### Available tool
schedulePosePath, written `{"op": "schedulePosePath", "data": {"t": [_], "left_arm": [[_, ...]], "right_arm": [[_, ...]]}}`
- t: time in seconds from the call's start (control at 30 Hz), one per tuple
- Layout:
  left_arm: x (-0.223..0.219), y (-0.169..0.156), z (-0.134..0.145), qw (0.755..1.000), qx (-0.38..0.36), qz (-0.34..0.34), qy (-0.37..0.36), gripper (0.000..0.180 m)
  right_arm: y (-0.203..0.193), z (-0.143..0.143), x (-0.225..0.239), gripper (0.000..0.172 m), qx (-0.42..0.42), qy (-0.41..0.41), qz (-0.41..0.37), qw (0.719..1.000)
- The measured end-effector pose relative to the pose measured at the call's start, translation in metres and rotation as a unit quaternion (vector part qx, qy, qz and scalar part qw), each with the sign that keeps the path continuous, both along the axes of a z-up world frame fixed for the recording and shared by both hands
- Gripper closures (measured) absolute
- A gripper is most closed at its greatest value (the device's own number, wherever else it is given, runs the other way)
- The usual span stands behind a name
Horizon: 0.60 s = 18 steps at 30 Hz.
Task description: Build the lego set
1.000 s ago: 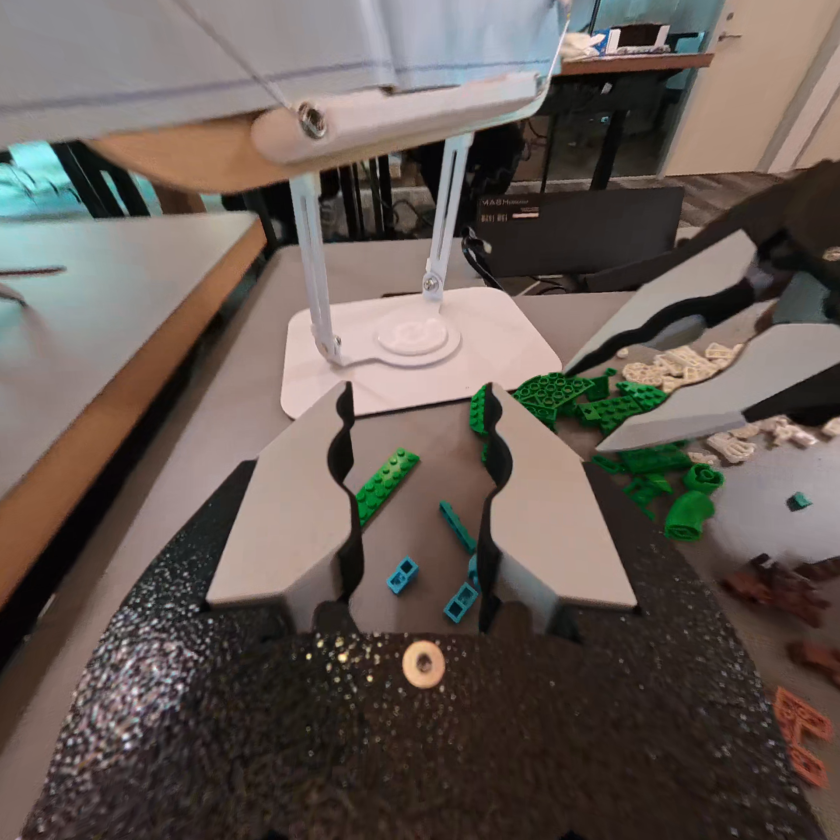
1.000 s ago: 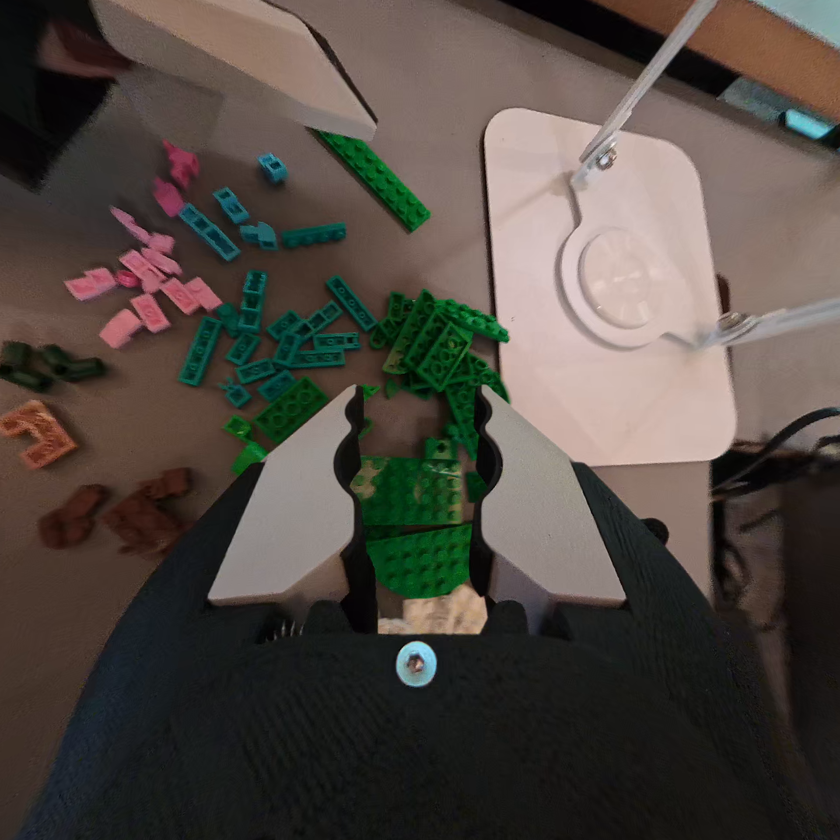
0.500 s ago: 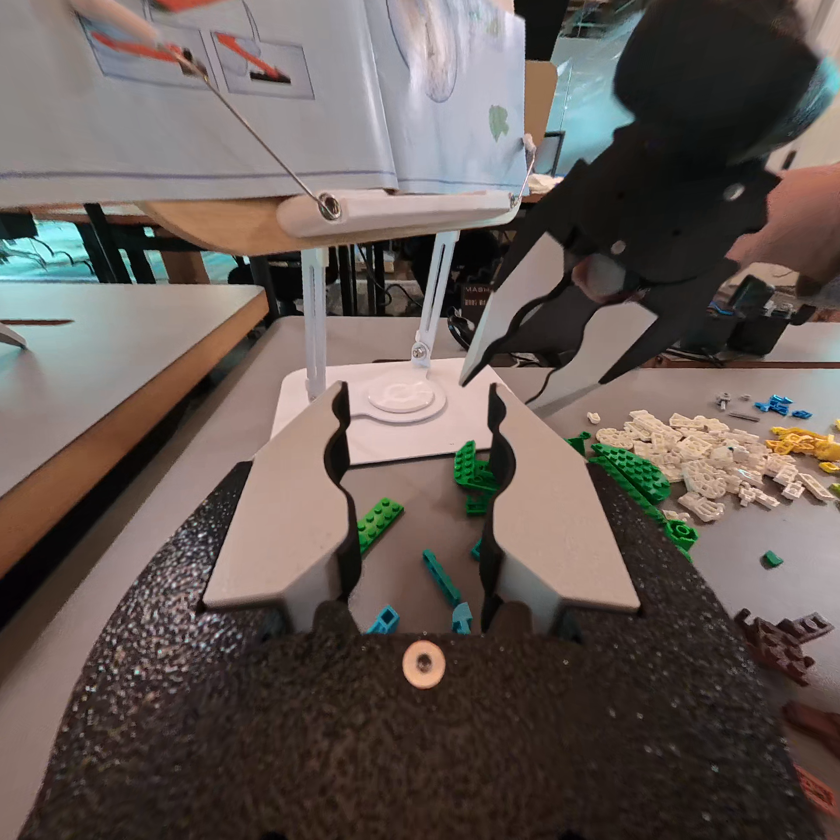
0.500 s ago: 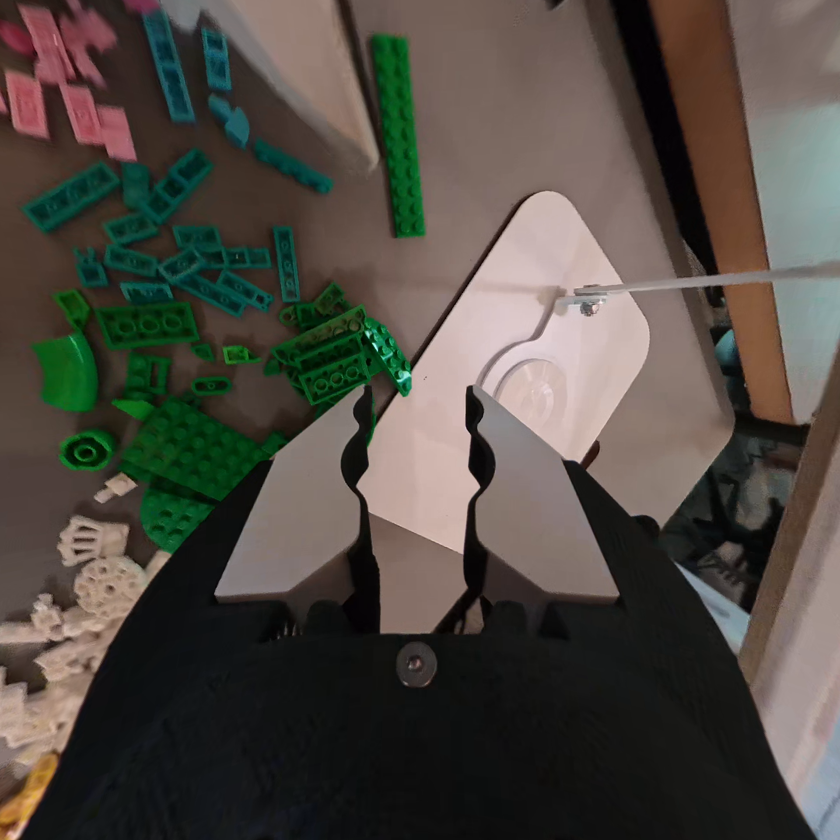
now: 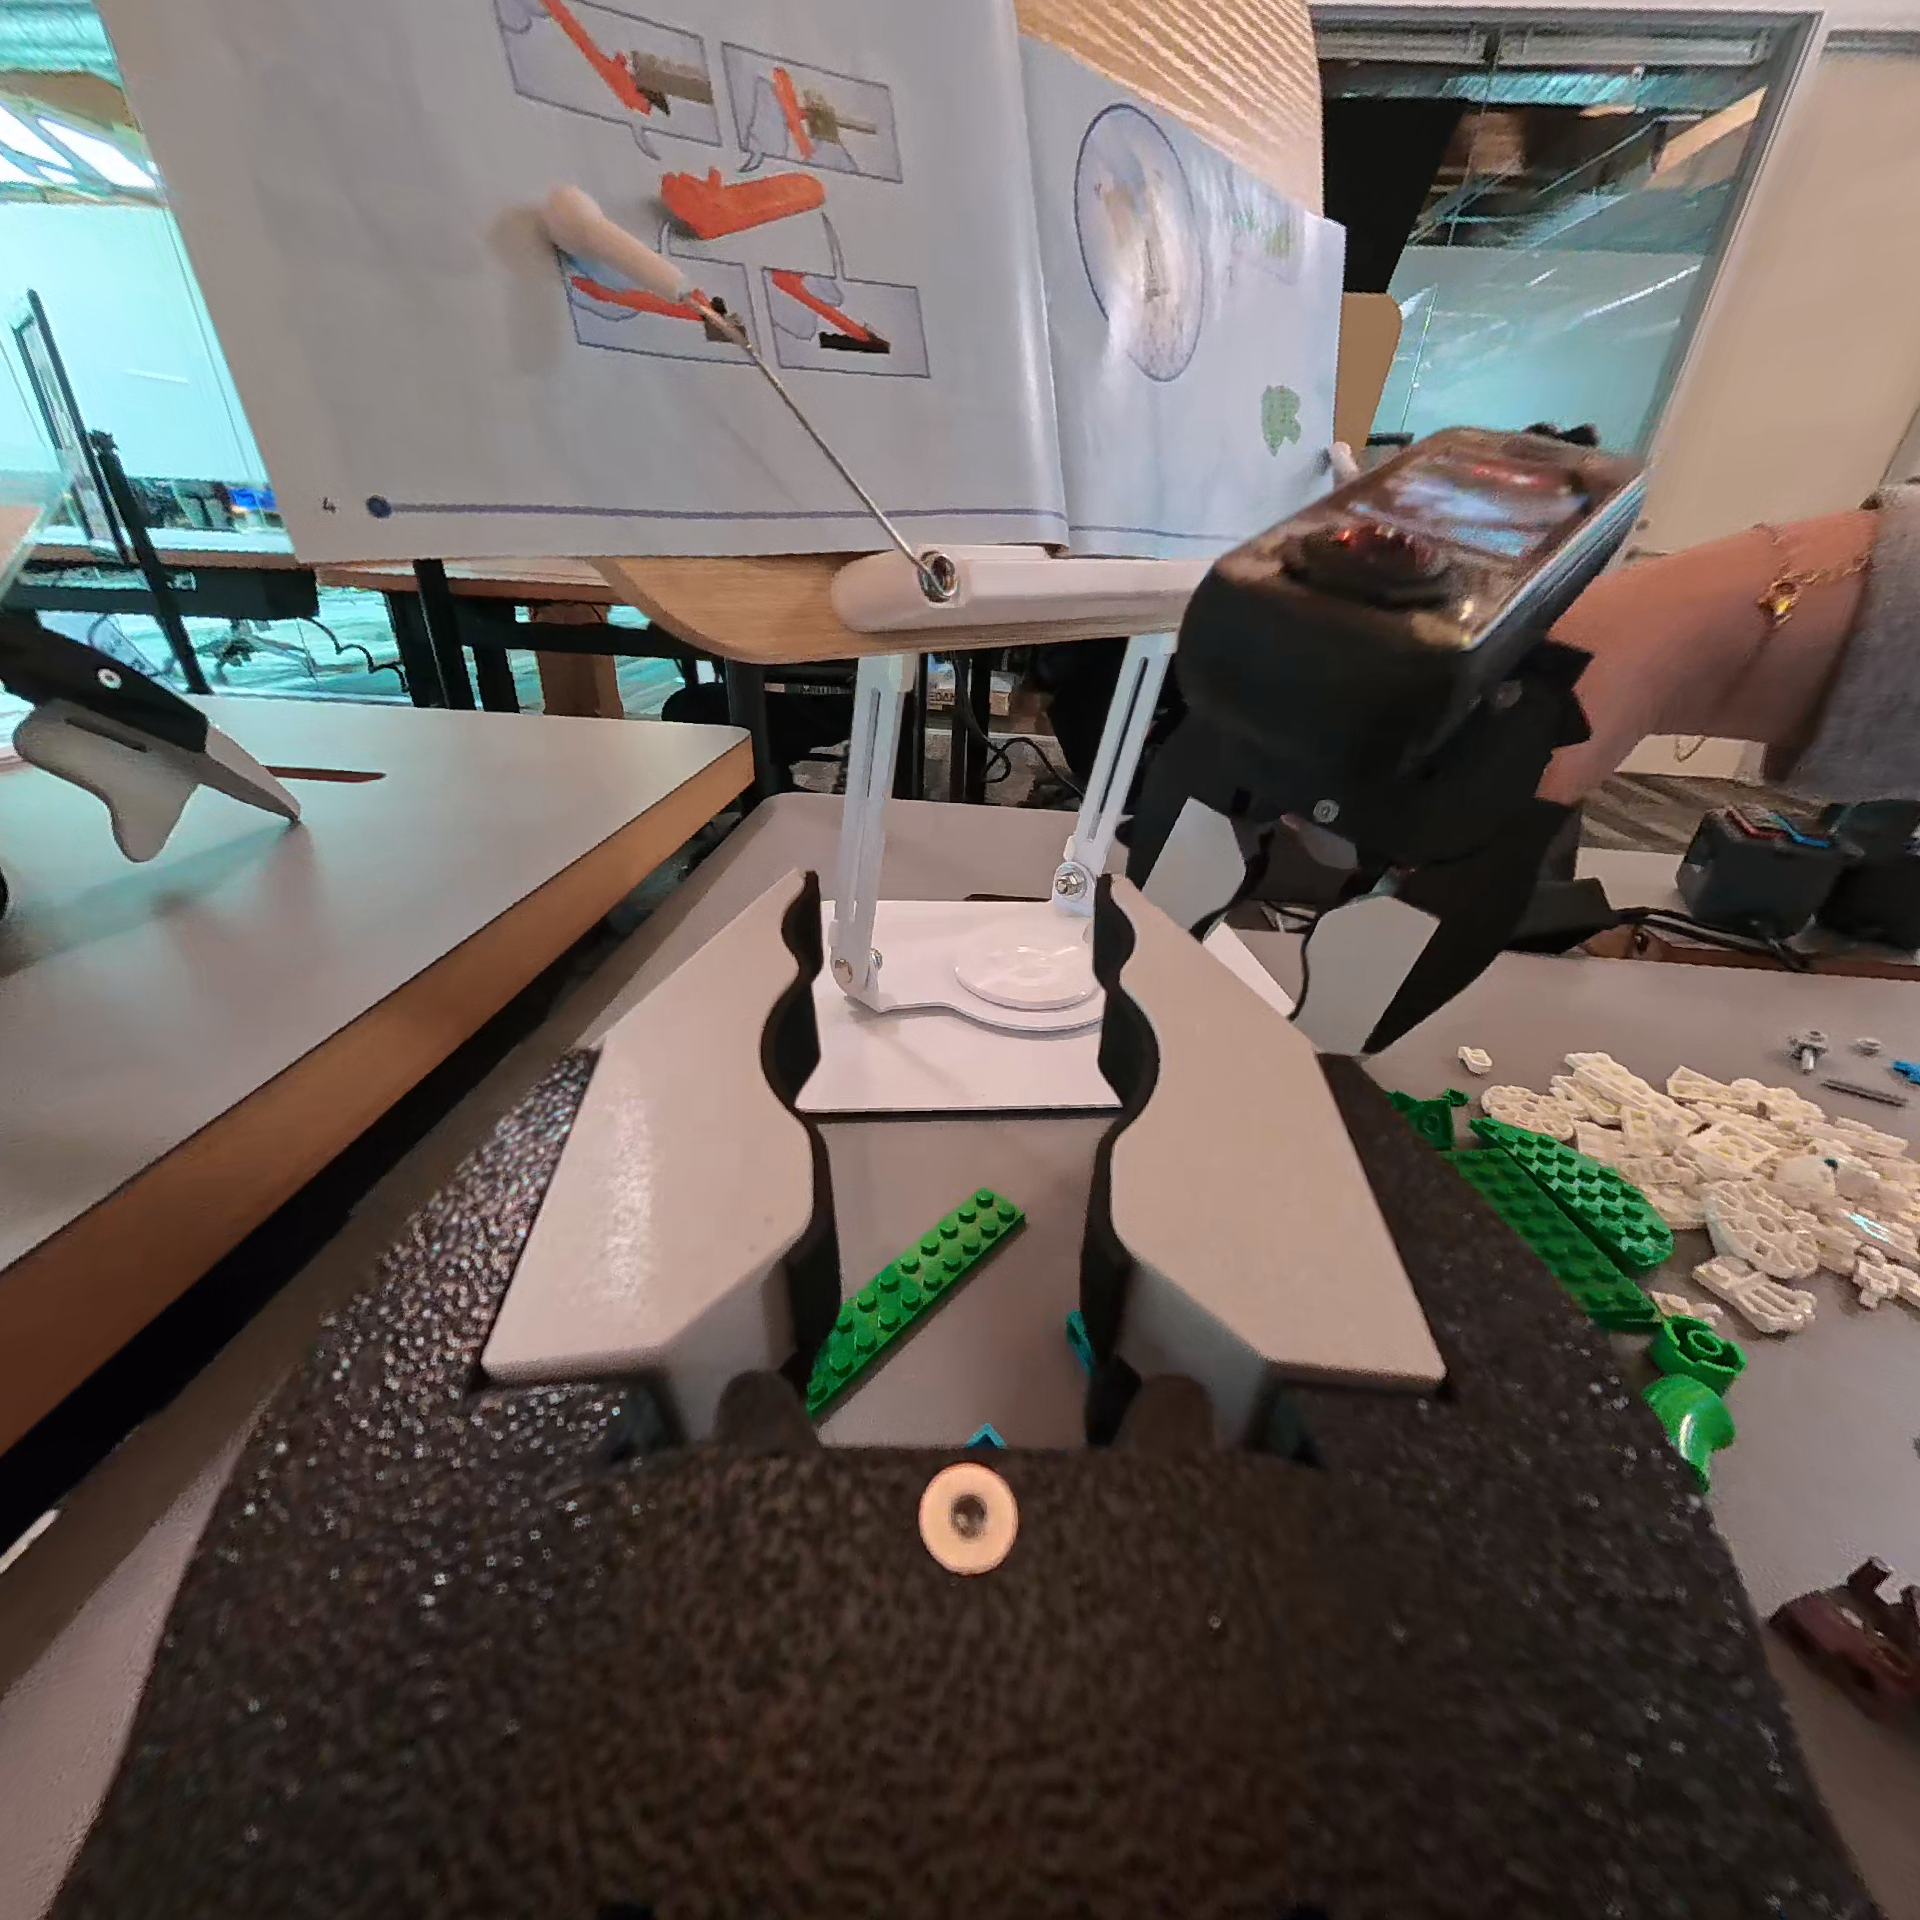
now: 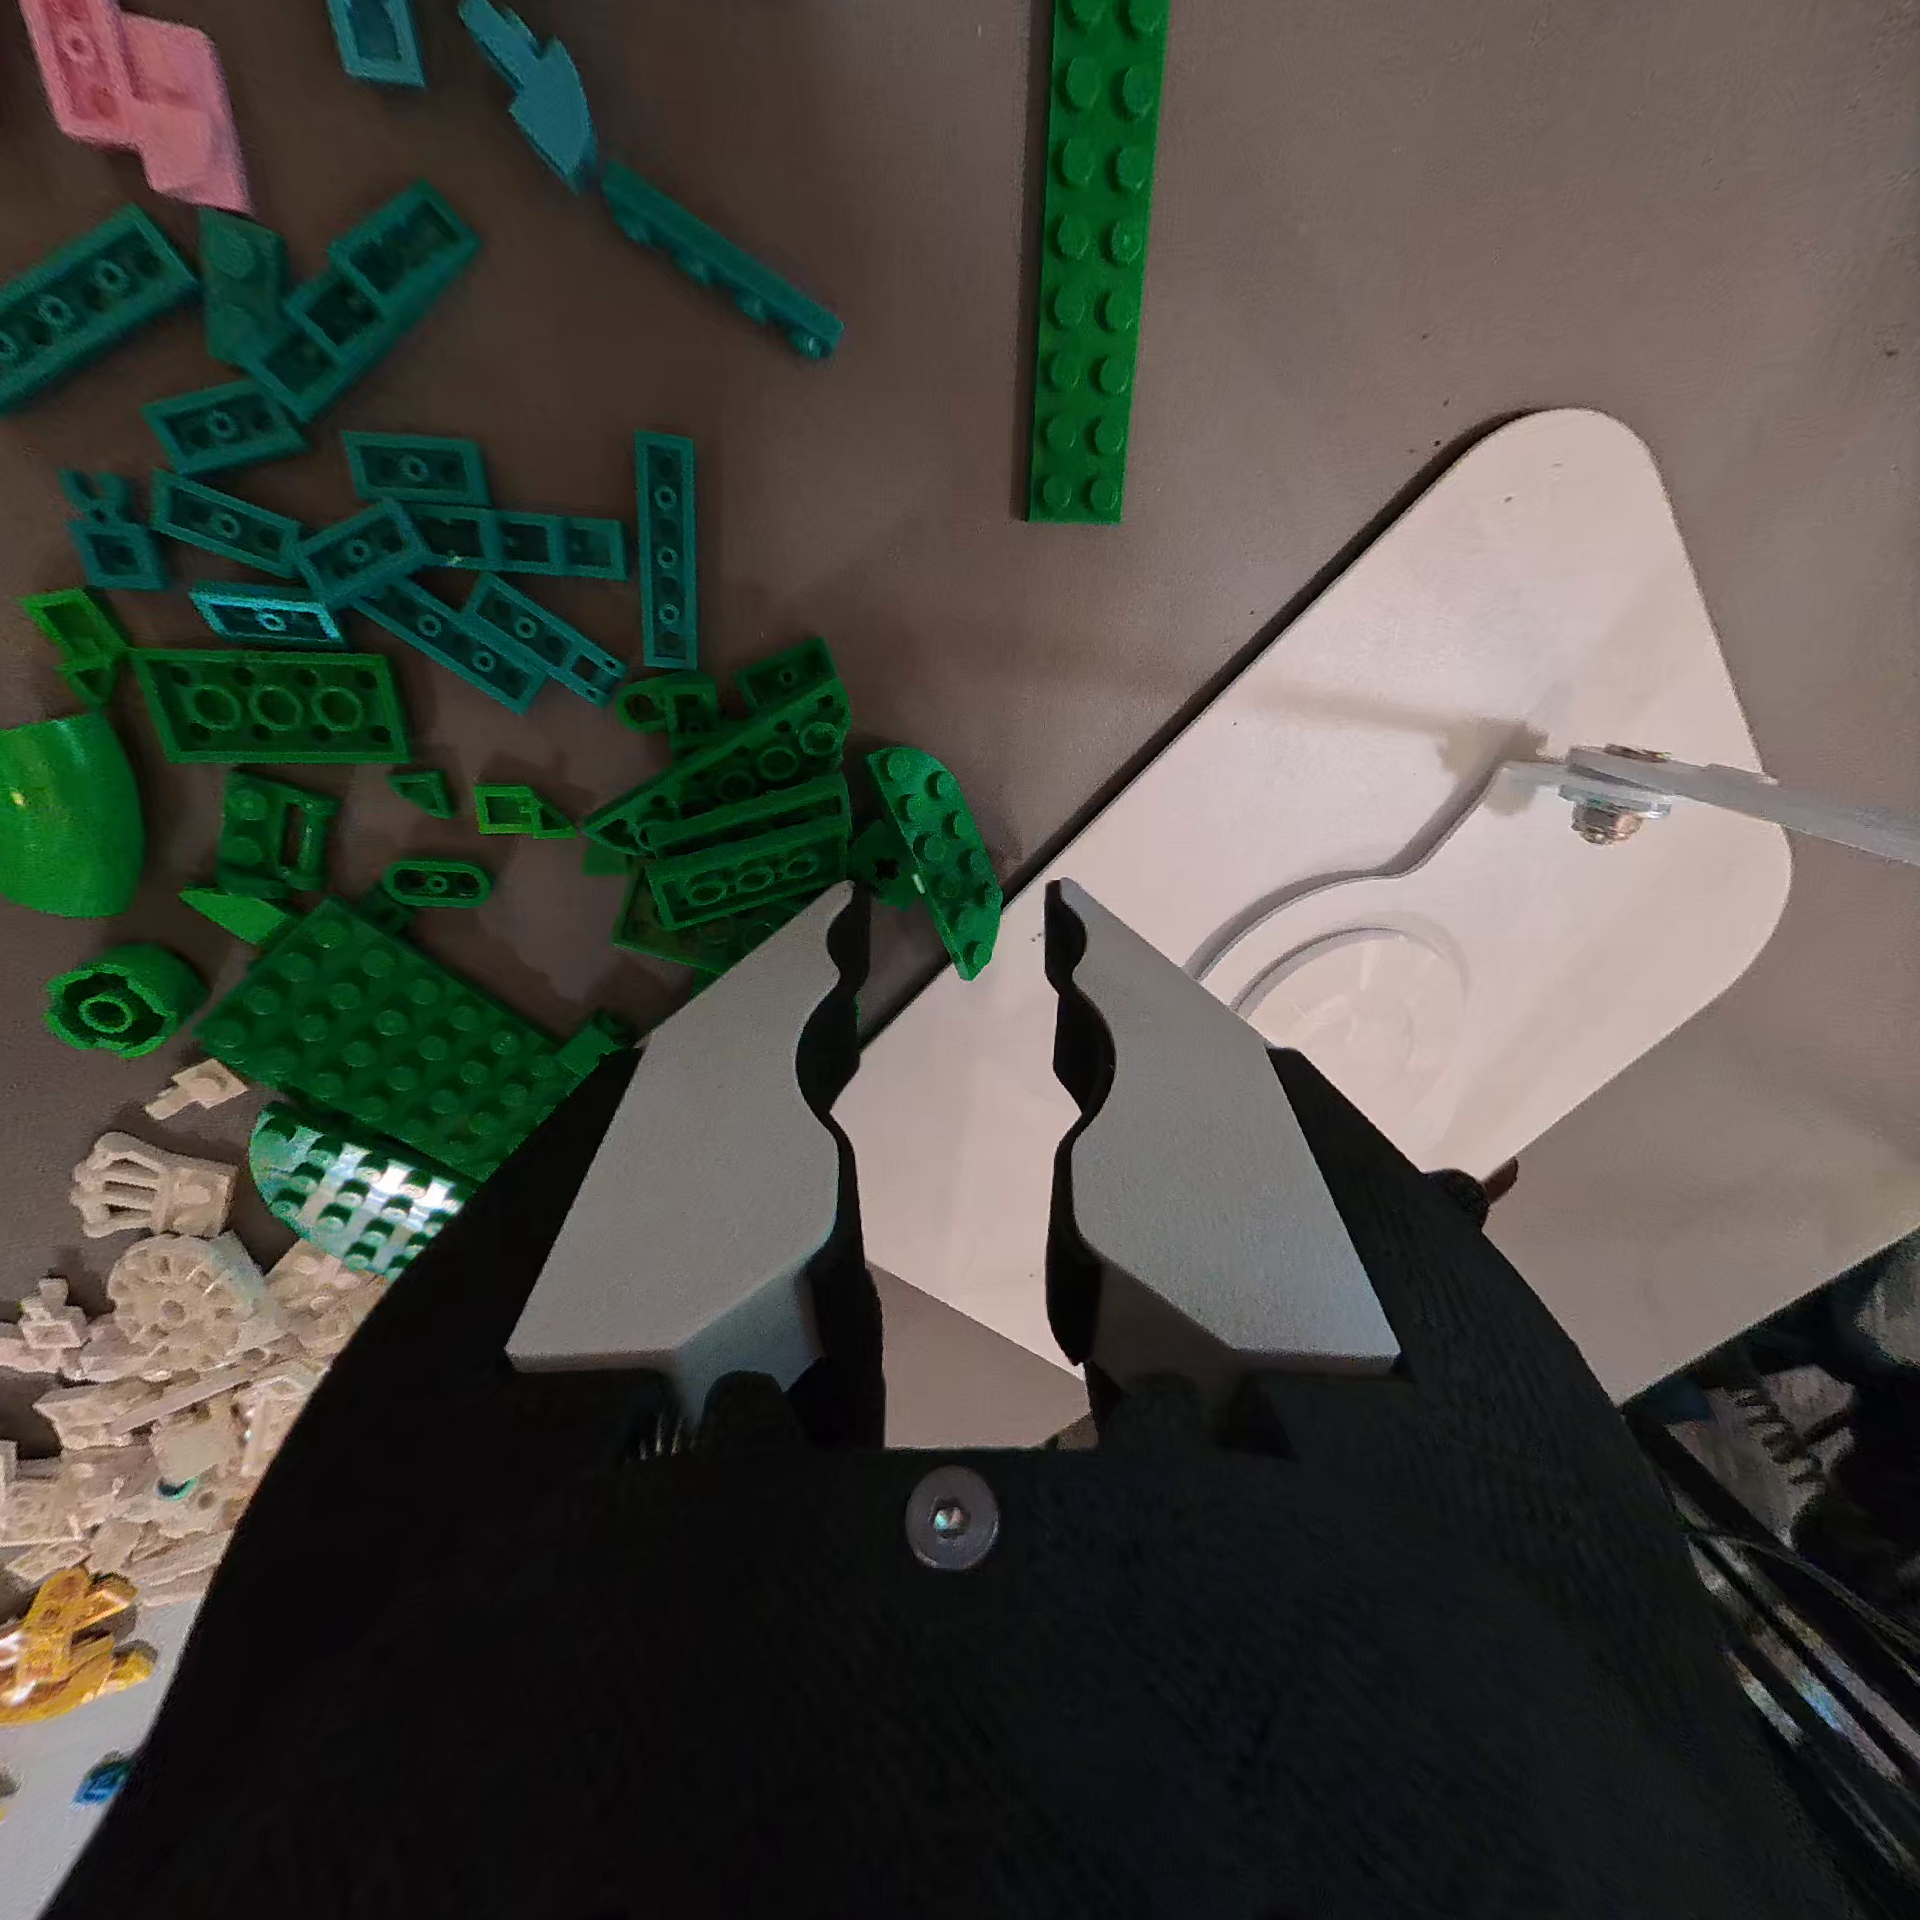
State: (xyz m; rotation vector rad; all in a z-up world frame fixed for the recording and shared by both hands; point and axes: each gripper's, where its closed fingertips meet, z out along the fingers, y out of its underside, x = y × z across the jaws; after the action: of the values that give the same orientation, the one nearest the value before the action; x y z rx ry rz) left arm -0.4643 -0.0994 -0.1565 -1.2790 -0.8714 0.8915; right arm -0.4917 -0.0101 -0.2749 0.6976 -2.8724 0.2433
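You had lifted your left gripper [image 5: 951, 904] and tipped it up since half a second before, so the white stand base [image 5: 935, 1070] now sat framed between its fingertips, and your right gripper [image 6: 951, 894] had narrowed a little and drifted on over the near edge of that base.

Your left tongs stood wide, with nothing between the pads. The long green plate [image 5: 914, 1288] lay flat on the grey table [image 6: 1351, 208] just short of the base, under the left fingers and not touched by them.

Your right tongs stood narrower but still apart, and bare. They hung over the base's edge; a rounded green plate [image 6: 935, 852] leaned against that edge just ahead of the tips, at the rim of a heap of green pieces [image 6: 727, 831]. An open booklet [image 5: 623, 260] rested on the stand above the base.
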Motion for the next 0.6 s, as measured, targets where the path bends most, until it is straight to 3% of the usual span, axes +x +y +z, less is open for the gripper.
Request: {"op": "schedulePosePath", "data": {"t": [0.2,0.27,0.4,0.5,0.6], "left_arm": [[0.000,-0.003,0.002,1.000,0.008,-0.001,-0.001,0.132],[0.000,-0.001,0.001,1.000,0.009,-0.006,-0.004,0.135],[0.001,0.002,-0.001,0.999,0.017,-0.025,-0.014,0.142],[0.002,0.008,-0.005,0.997,0.029,-0.059,-0.035,0.148],[0.006,0.023,-0.010,0.989,0.048,-0.122,-0.062,0.145]], "right_arm": [[0.000,-0.004,0.002,0.153,0.032,-0.028,-0.018,0.999],[0.000,-0.005,0.000,0.166,0.033,-0.012,-0.018,0.999],[-0.003,0.000,-0.002,0.168,-0.003,0.034,-0.007,0.999],[-0.008,0.013,-0.002,0.168,-0.060,0.103,0.018,0.993],[-0.022,0.049,0.003,0.168,-0.159,0.234,0.070,0.957]]}}
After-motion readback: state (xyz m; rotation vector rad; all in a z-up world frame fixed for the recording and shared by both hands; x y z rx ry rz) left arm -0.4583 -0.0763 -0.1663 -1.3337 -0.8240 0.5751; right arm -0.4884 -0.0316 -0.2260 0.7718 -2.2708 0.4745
